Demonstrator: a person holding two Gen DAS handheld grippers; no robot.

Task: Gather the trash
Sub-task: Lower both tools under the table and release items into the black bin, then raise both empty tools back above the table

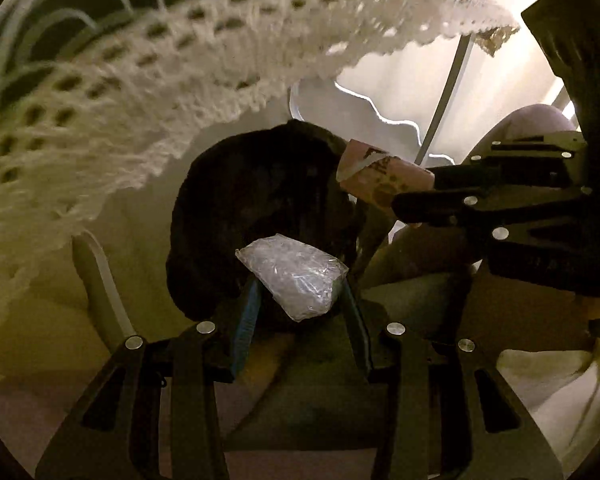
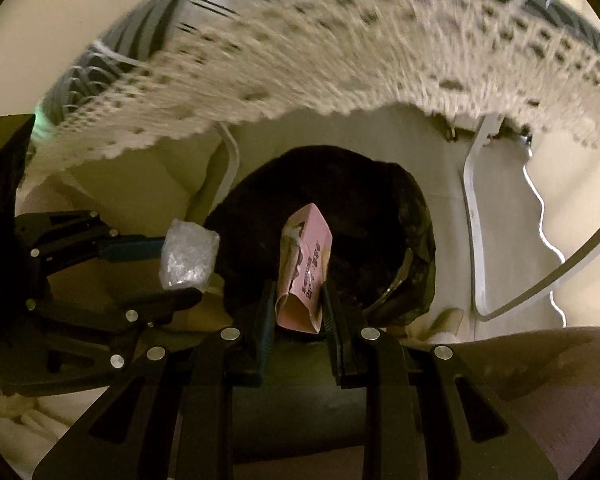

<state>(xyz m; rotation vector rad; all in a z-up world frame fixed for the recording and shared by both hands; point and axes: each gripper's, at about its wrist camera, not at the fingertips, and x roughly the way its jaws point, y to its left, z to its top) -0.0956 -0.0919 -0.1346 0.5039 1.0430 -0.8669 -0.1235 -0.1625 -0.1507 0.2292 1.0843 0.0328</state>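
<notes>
I am holding two pieces of trash over the bin (image 1: 260, 216), a dark-lined opening on the floor just beyond both grippers. The left gripper (image 1: 300, 300) is clenching a crumpled clear wrapper (image 1: 296, 276) between its blue pads, near the bin's near rim. The right gripper (image 2: 298, 300) is gripping a flattened pink carton (image 2: 306, 268) edgewise, so that its long axis is pointing into the opening. In the left view the carton (image 1: 380, 176) is reaching in from the right, over the bin's right rim. I am tilting both tools steeply downward so each item would fall inside when let go. A lace cloth (image 1: 160, 92) is hanging above and beyond the bin, which I judge is why I am approaching from the near side, low under the fringe.
</notes>
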